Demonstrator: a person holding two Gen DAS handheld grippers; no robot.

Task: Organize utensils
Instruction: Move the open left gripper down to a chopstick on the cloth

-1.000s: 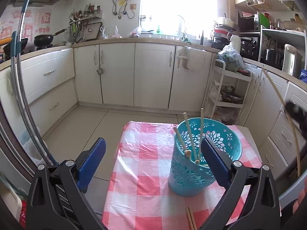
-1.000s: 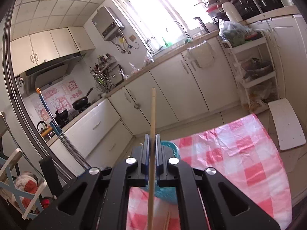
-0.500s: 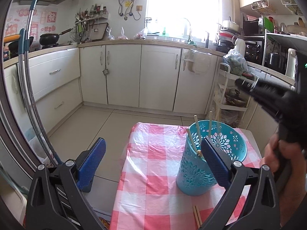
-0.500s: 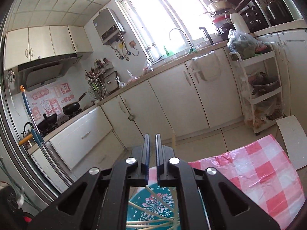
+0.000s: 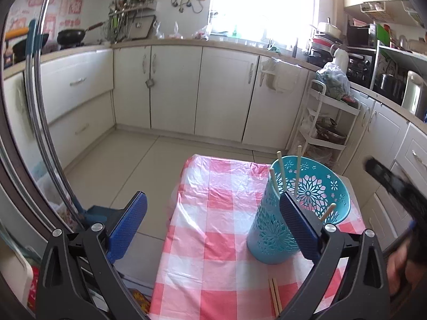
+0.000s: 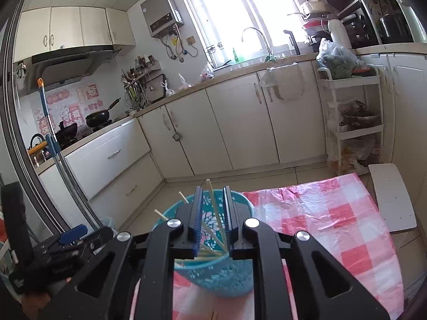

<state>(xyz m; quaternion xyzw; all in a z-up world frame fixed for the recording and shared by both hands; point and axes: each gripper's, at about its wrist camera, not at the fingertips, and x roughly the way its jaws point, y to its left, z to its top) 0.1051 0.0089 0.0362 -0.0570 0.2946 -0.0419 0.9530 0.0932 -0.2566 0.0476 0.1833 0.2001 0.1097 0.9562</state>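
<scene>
— While the left gripper (image 5: 213, 218) hangs over the near left of the table (image 5: 218, 213), how do its jaws stand?
— Spread wide, with nothing between them. One blue pad sits off the table's left edge over the floor; the other overlaps the holder (image 5: 293, 208) in that view.
— And the cloth?
— Pink-and-white check, covering the table. The teal holder stands upright on it, right of centre, with a cut-out flower pattern in its wall.
— What's in it?
— Several chopsticks (image 5: 280, 169), leaning at different angles, tips above the rim. Two more chopsticks (image 5: 275, 297) lie flat on the cloth, near the front of the holder.
— Now the right gripper (image 6: 212, 213)?
— It is just above the holder's mouth, looking down into it. The jaws are parted by a narrow gap. One chopstick (image 6: 214, 210) shows in that gap, its lower end down inside the holder; the pads do not appear to press it, so the gripper holds nothing.
— Further right?
— A white board (image 6: 392, 197) just beyond the cloth's far right corner.
</scene>
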